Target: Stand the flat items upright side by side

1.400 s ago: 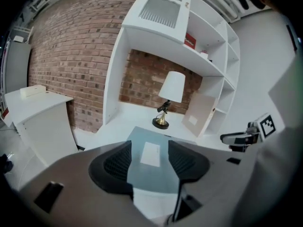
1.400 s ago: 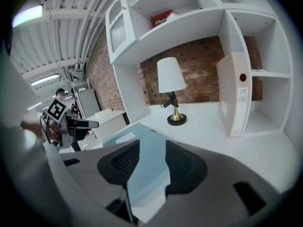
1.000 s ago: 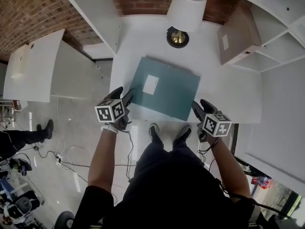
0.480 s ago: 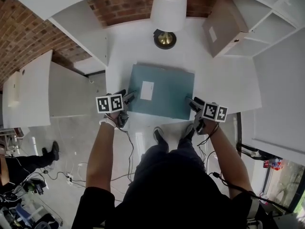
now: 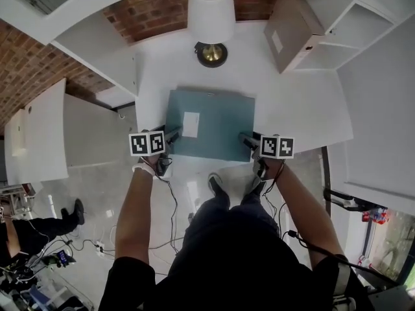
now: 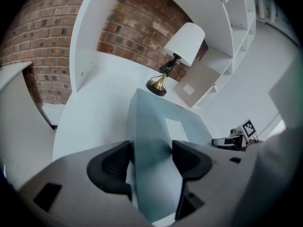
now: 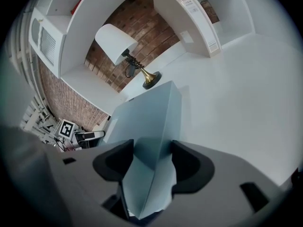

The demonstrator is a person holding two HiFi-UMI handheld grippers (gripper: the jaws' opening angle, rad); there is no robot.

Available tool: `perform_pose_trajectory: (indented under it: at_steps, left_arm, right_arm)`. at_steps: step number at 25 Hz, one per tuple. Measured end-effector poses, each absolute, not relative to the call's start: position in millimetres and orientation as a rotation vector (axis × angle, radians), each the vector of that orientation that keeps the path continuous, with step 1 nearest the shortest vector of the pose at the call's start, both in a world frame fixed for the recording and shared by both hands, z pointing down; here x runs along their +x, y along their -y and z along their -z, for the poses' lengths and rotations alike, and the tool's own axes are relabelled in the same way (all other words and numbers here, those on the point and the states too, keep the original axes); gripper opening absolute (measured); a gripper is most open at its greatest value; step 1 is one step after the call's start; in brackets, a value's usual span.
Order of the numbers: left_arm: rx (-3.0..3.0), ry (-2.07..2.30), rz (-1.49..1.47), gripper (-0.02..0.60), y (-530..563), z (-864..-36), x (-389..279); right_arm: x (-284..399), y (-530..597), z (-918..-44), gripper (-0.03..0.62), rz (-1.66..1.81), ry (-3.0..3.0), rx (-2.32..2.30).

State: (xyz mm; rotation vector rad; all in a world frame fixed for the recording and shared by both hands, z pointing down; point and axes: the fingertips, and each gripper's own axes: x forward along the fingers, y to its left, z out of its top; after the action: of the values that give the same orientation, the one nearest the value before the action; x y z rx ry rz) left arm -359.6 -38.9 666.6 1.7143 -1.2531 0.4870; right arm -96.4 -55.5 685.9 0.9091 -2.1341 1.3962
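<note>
The folder (image 5: 211,123) lay flat on the desk (image 5: 292,102). The left gripper (image 5: 173,134) and right gripper (image 5: 246,138) had just been closing their jaws, which now appeared clamped on its near corners. Next, probably, both must lift together and tip it upright.

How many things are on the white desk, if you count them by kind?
Flat boxes: 2 (teal box, beige box)
Lamp: 1
Total: 3
</note>
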Motion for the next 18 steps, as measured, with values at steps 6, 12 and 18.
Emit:
perform_pose_trajectory:
  at_steps: [6, 12, 18]
  left_arm:
    - [1.78, 1.327, -0.557, 0.278, 50, -623, -341]
    - [1.784, 1.354, -0.697, 0.278, 57, -586, -319]
    - [1.864, 1.383, -0.849, 0.278, 71, -543, -286]
  right_arm:
    - [-83, 57, -684, 0.253, -1.52, 2.16, 0.881]
    - [-70, 53, -682, 0.253, -1.65, 2.189, 0.824]
    - [-57, 48, -684, 0.261, -1.811, 2.168, 0.777]
